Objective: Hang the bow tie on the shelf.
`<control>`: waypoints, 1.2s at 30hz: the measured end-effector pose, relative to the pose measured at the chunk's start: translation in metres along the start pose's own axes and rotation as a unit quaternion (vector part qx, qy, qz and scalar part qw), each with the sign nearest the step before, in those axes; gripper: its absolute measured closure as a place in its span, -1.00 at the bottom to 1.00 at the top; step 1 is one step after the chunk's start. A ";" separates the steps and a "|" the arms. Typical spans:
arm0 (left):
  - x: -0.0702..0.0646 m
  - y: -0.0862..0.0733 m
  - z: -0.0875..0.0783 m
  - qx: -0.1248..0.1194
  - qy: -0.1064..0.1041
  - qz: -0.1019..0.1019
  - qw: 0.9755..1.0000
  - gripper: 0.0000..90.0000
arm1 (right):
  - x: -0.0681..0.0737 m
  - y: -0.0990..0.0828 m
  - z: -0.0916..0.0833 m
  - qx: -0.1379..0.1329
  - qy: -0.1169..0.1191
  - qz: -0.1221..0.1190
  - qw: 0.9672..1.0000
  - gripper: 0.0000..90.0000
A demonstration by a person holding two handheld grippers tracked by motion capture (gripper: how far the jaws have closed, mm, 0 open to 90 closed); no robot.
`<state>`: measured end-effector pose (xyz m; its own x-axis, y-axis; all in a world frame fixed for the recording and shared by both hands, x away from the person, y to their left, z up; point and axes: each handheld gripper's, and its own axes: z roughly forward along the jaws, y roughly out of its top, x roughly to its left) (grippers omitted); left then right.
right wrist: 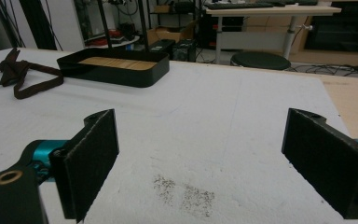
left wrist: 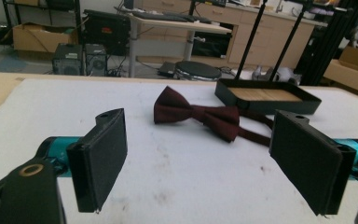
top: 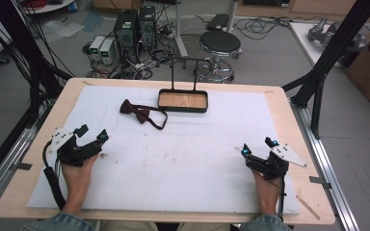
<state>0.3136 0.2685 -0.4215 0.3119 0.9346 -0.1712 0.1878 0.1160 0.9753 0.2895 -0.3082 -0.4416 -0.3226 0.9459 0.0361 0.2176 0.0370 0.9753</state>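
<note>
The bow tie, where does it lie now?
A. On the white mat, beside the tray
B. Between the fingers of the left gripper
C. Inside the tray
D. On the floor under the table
A: the bow tie lies flat on the white mat, just left of the tray and outside it, and the left gripper stands open, well short of it.

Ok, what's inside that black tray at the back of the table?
The black tray holds nothing, just its bare wooden floor; the near wall hides a strip of the floor. The bow tie lies outside.
</note>
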 end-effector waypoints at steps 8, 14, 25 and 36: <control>-0.004 0.005 0.042 0.019 0.017 -0.022 0.999 -0.51 | 0.000 0.000 0.000 -0.001 0.002 -0.002 1.000 -0.78; -0.007 0.000 0.073 0.048 0.028 -0.036 0.998 -0.46 | 0.000 0.000 0.000 0.003 0.006 0.001 1.000 -0.78; -0.021 -0.005 0.118 0.076 0.019 -0.074 0.994 -0.36 | 0.000 0.000 0.001 0.001 0.008 0.002 1.000 -0.78; -0.024 -0.008 0.148 0.128 0.063 -0.086 0.986 -0.31 | 0.000 0.000 0.001 0.000 0.011 0.002 1.000 -0.78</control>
<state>0.4422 0.1957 -0.4458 0.1400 0.9444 -0.2974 0.4612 0.2035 0.8636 0.2901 -0.3079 -0.4420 -0.3411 0.9390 0.0450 0.2196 0.0330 0.9750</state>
